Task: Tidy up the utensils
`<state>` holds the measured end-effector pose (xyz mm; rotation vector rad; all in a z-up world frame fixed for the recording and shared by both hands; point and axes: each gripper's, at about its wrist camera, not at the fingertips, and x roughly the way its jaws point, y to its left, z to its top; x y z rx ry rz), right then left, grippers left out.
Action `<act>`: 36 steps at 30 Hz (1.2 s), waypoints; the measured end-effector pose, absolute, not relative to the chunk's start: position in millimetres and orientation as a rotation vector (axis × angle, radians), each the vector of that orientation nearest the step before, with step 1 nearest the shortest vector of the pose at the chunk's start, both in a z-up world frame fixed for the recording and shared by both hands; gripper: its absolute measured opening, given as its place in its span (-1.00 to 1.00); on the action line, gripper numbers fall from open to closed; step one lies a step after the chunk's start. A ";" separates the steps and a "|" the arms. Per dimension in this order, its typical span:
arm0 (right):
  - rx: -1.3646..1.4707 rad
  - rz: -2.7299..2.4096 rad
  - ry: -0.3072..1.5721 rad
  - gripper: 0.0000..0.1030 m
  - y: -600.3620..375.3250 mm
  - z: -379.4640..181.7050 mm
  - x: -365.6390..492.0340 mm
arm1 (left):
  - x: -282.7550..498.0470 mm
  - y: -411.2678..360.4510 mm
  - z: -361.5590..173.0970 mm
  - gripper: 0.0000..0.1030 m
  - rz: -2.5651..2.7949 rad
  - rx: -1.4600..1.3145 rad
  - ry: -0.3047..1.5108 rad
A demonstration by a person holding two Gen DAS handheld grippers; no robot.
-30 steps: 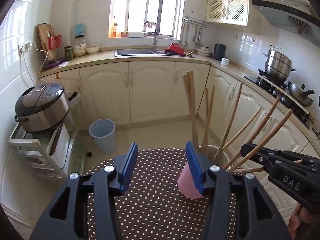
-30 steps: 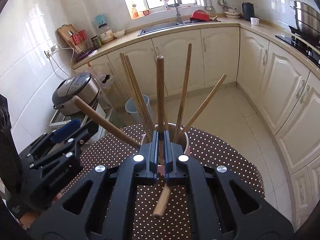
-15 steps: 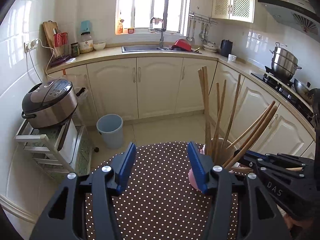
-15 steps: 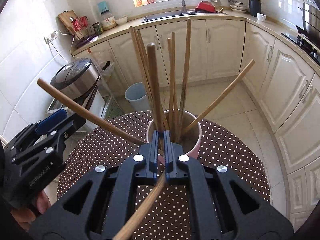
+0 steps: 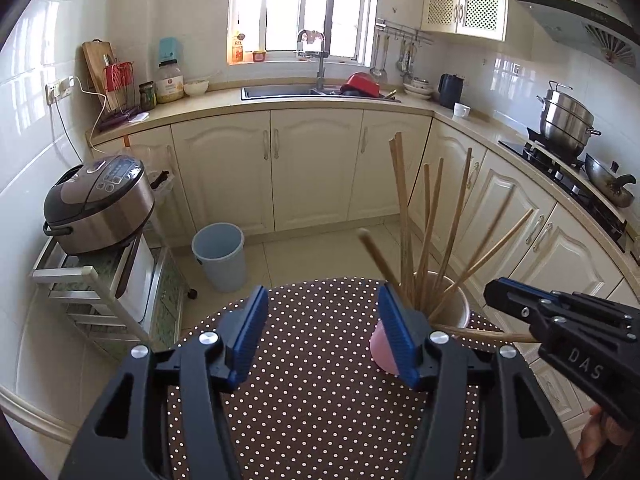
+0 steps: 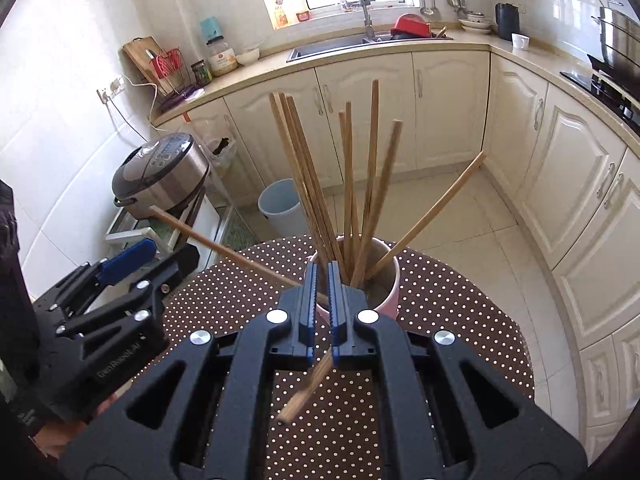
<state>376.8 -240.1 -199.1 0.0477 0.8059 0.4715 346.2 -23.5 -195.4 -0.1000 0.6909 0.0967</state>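
A: Chopsticks, long, plain wood [image 6: 348, 184]: where are they kept?

B: Bundle stands fanned out in the pink round cup [image 6: 386, 292], which sits on the brown white-dotted round table [image 6: 460, 320]. One wooden chopstick [image 6: 224, 246] is apart from the bundle: it slants over the near rim of the cup, one end up and out beyond the cup's left side, the other end poking back behind the pads.

A: Right gripper [image 6: 322, 276]?

B: Black frame, blue pads, just at the near rim of the cup. Jaws pinched nearly together on that slanting chopstick.

A: Left gripper [image 5: 322, 332]?

B: Same make, held to the left of the cup. Jaws have just been widening and stand well apart, nothing between them; the right-hand pad [image 5: 396, 336] shows in front of the cup's side, contact cannot be told.

A: Other items near the cup?

B: Pale blue plastic bin [image 5: 219, 256] on the floor beyond the table; silver rice cooker [image 5: 98, 204] on a rack further left.
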 end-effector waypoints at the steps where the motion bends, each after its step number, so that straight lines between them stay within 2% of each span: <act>1: 0.050 0.473 0.799 -0.88 -242.7 -195.2 373.9 | 344.7 -24.6 -193.8 0.10 0.096 -0.099 0.690; 15: 0.045 0.470 0.749 -0.88 -276.8 -150.8 316.0 | 287.3 -50.7 -144.0 0.15 0.107 -0.091 0.661; 24: -0.001 0.439 0.716 -0.87 -285.6 -117.6 260.9 | 233.9 -65.8 -103.1 0.27 0.068 -0.053 0.633; 26: 0.000 0.431 0.699 -0.78 -285.1 -108.6 245.4 | 223.6 -64.8 -94.5 0.30 0.069 -0.056 0.621; 27: -0.001 0.425 0.689 -0.59 -284.5 -104.4 237.0 | 215.1 -62.9 -88.3 0.30 0.061 -0.061 0.614; 28: -0.011 0.413 0.676 -0.27 -281.8 -99.1 225.9 | 208.8 -61.7 -84.4 0.31 0.055 -0.063 0.610; 29: -0.013 0.407 0.662 -0.05 -280.4 -95.5 219.1 | 199.0 -59.1 -78.7 0.31 0.045 -0.064 0.604; 30: -0.011 0.400 0.637 0.10 -279.1 -90.3 207.8 | 193.3 -56.7 -74.6 0.31 0.040 -0.061 0.600; 33: 0.004 0.379 0.595 0.10 -272.0 -74.7 175.0 | 163.9 -49.1 -62.0 0.34 0.027 -0.031 0.587; 36: 0.013 0.356 0.571 0.21 -260.8 -63.8 145.4 | 132.5 -40.0 -48.8 0.35 0.018 0.002 0.570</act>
